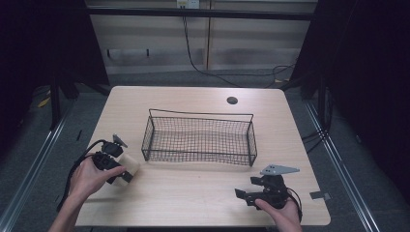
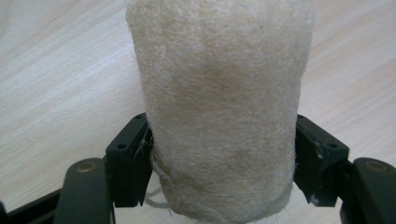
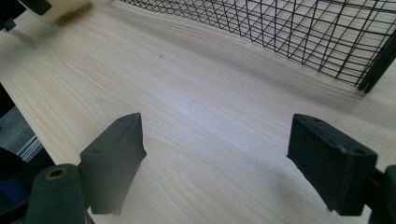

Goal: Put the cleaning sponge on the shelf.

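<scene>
Gripping a pale, fuzzy roll (image 2: 219, 107) from both sides, the left gripper (image 1: 113, 162) sits at about eight o'clock on the table (image 1: 193, 193), held by the person's left hand (image 1: 89, 176). In the left gripper view its two black jaws press against the roll's lower flanks, and loose fibres trail from the roll's near end. The roll lies just beside the near left corner of the wire basket (image 1: 198, 137), apart from it. The right gripper (image 1: 249, 195) rests at about five o'clock, held by the right hand (image 1: 280, 212); in the right gripper view its jaws stand wide apart with only bare wood between them. The basket stands at the table's centre, its mesh floor bare. A round dark hole (image 1: 232, 100) marks the tabletop at about one o'clock.
</scene>
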Demonstrator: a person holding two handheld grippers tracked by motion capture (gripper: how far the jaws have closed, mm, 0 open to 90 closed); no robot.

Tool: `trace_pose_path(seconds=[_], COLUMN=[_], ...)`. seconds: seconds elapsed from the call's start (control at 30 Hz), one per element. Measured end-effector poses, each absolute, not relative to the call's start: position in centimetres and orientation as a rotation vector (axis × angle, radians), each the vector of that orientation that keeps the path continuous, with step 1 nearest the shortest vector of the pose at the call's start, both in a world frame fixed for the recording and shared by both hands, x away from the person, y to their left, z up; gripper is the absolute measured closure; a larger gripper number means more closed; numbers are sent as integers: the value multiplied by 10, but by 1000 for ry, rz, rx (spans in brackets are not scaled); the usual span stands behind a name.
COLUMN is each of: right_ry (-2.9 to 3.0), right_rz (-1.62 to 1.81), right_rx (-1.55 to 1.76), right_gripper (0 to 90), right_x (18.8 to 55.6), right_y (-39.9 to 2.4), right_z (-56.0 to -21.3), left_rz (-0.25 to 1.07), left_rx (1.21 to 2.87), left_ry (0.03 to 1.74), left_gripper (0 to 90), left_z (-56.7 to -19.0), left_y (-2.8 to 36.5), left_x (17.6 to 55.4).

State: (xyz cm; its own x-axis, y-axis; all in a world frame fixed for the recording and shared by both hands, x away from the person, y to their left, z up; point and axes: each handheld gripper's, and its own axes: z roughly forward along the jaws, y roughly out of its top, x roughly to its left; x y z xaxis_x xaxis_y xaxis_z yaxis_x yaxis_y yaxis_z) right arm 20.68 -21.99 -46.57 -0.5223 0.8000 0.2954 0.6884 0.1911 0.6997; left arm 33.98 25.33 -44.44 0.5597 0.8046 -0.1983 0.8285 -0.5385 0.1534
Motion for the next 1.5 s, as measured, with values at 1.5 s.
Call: trace_pose_path(seconds=[1.5], right_ry=[2312], right_rz=[1240], right_rx=[1467], right_gripper=[183], right_x=[207], right_y=[-221], right_z=[-467], left_rz=[-103], left_rx=[2474], left_ry=[1280], left_gripper=[312], left_z=[-374], left_y=[245], left_x=[322])
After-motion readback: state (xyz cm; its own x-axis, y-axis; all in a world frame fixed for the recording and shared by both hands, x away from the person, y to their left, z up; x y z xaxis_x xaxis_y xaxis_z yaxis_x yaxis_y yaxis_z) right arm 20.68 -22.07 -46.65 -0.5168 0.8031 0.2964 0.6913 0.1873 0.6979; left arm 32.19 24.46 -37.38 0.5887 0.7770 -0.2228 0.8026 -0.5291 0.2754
